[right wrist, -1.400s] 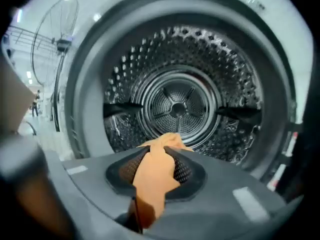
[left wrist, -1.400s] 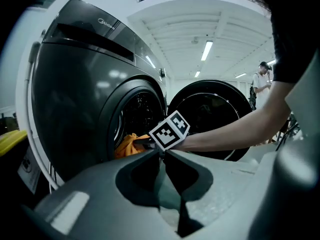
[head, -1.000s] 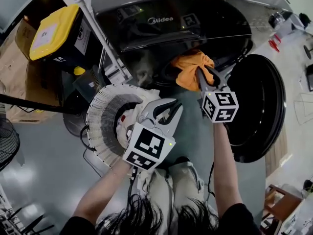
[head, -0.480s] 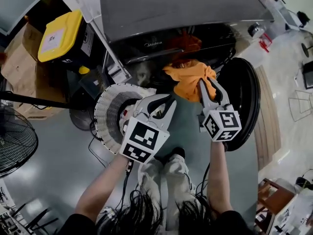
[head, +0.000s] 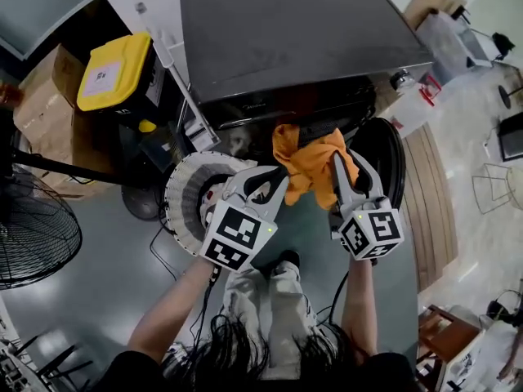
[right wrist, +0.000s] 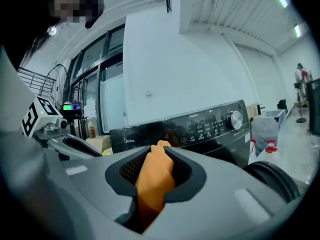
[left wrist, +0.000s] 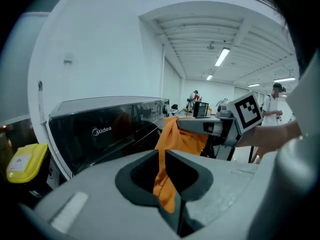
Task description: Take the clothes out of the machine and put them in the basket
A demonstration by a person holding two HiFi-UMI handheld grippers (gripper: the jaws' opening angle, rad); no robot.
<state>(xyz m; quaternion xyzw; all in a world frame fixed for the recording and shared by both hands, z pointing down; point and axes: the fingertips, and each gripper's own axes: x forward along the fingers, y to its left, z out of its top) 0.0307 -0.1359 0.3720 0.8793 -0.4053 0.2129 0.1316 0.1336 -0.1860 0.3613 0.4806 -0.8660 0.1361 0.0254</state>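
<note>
Orange cloth (head: 315, 166) pulled farther from machine (head: 302, 39) (left gripper (head: 278, 180) now pinching too)

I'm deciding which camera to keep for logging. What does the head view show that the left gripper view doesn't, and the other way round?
Only the head view shows the basket and a fan on the floor. Only the left gripper view shows ceiling lights and people far behind. Both show the machine, the cloth, the right gripper shut on it, and the yellow lid.
</note>
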